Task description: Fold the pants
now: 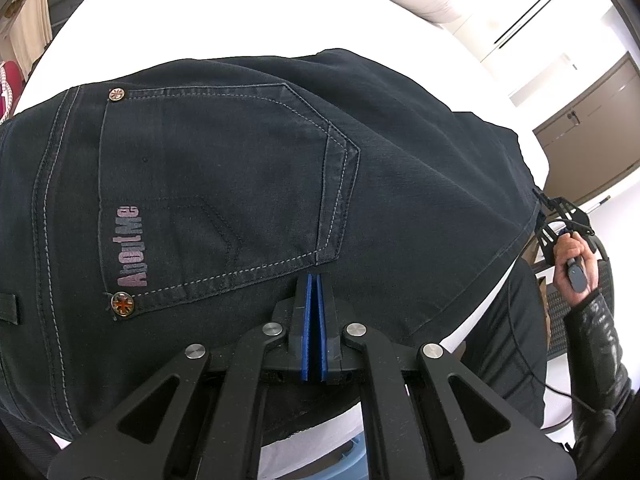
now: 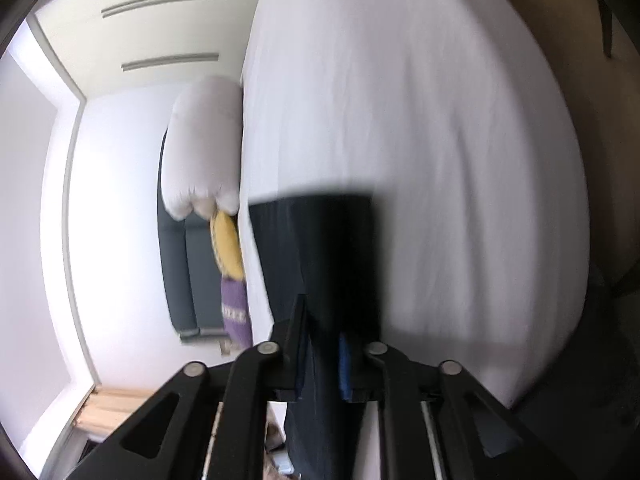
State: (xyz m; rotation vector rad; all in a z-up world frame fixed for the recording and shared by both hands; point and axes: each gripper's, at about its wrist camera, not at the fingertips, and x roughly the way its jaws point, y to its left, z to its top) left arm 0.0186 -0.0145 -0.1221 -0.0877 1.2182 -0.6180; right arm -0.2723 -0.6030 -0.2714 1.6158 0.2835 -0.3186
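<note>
Pants [image 1: 248,184] on bed [image 1: 224,20], left fingers [image 1: 305,320] together, right fingers [image 2: 345,364] seemingly clamping pants hem.

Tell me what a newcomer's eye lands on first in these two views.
The dark pants fill the left wrist view, spread on the white bed, back pocket with pink lettering facing up. The left claw presses shut just below that pocket. In the blurred right wrist view, the right claw is clamped on a dark fold of the pants over the bed.

pants [image 1: 240,168] are dark matt denim with pale stitching and shiny metal rivets [image 1: 123,304]; bedsheet [image 1: 200,20] smooth white cloth.
</note>
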